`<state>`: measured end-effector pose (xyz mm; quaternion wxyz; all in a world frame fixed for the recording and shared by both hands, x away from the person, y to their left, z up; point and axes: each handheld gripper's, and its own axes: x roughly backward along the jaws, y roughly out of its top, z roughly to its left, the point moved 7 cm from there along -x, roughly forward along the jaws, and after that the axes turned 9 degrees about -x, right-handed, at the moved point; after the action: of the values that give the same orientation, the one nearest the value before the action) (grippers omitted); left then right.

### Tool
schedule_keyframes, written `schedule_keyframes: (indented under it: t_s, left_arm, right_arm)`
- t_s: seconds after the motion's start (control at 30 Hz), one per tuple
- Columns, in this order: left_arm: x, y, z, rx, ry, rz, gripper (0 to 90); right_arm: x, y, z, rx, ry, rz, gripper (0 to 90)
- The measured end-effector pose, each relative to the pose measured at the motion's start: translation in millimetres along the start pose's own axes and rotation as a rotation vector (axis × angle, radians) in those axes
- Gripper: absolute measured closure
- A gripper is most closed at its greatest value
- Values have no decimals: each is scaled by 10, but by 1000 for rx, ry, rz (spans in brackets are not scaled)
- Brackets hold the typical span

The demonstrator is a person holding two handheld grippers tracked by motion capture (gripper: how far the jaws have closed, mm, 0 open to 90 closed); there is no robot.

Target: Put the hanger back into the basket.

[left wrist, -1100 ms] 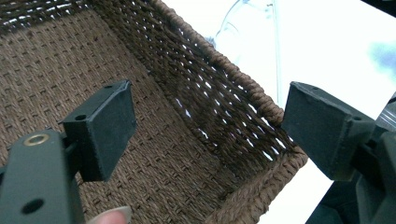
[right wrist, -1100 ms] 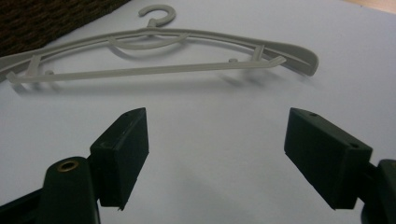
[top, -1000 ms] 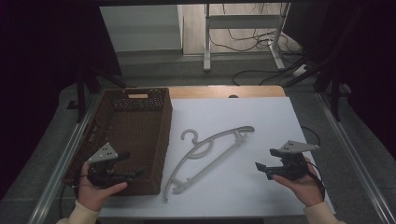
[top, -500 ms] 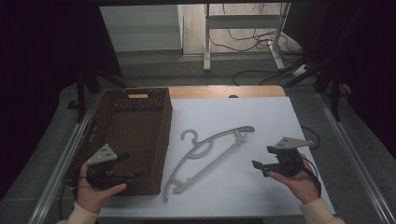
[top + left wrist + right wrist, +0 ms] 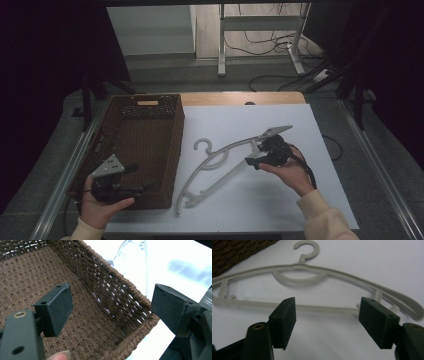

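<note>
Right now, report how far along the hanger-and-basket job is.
Nothing looks finished: the hanger lies flat on the white tabletop, and the wicker basket shows nothing inside. In hand: the right gripper is open at the hanger's lower bar, not gripping it. The left gripper hangs open over the basket's near corner. Gripping and any moving remain.
</note>
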<state>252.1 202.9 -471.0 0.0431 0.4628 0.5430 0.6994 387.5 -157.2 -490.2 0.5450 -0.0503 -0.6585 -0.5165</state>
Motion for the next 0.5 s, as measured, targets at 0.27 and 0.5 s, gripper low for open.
schedule_keyframes:
  t_s: [0.27, 0.5]
  left_arm:
    - [-4, -16, 4, 2, 0, 2, 176]
    - [0, -16, 13, 4, 1, 2, 177]
  right_arm:
    - [-336, 171, 7, -5, 7, 113, 506]
    - [-575, 185, 0, 6, 17, 209, 664]
